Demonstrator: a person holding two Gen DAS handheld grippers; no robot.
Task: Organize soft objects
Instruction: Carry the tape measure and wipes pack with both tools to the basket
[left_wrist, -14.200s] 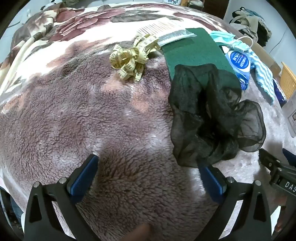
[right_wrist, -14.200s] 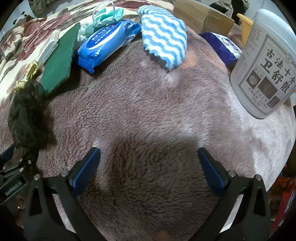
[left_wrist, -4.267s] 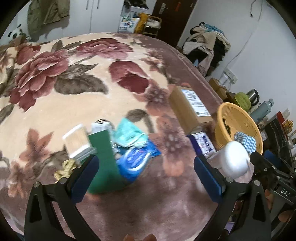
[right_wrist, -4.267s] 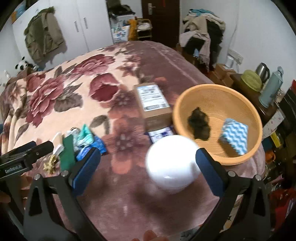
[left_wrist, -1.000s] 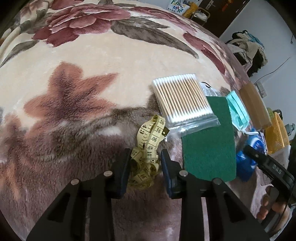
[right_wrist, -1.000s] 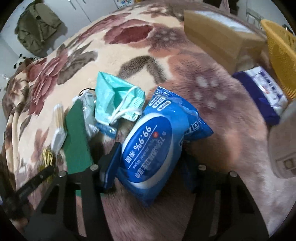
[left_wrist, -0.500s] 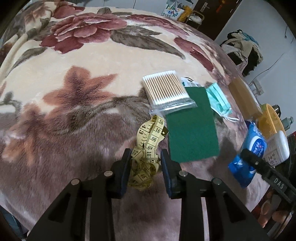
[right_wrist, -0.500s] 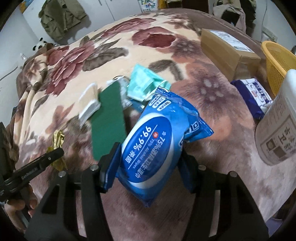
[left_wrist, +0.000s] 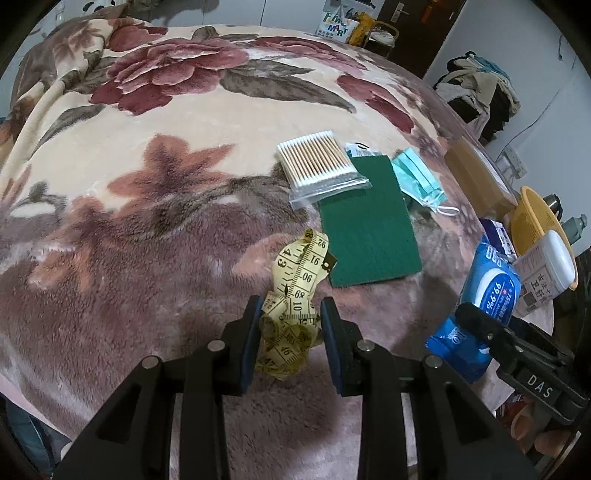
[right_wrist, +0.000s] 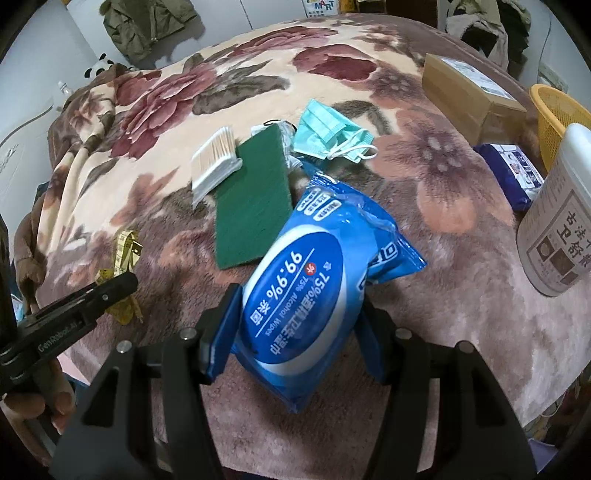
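Left gripper (left_wrist: 290, 325) pinches a bunched yellow tape (left_wrist: 295, 295) clear above the blanket (left_wrist: 147, 192): light and limp, its loose loops prone to slipping out, so best gripped mid-bundle. Right gripper (right_wrist: 295, 328) clamps a blue wipes pack (right_wrist: 310, 288) across its middle, likewise lifted: soft, heavier, with slick film that may slide

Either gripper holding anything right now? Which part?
Both. Left gripper pinches the bunched lower part of the yellow tape measure. Right gripper clamps the blue wipes pack across its sides, near its lower end.
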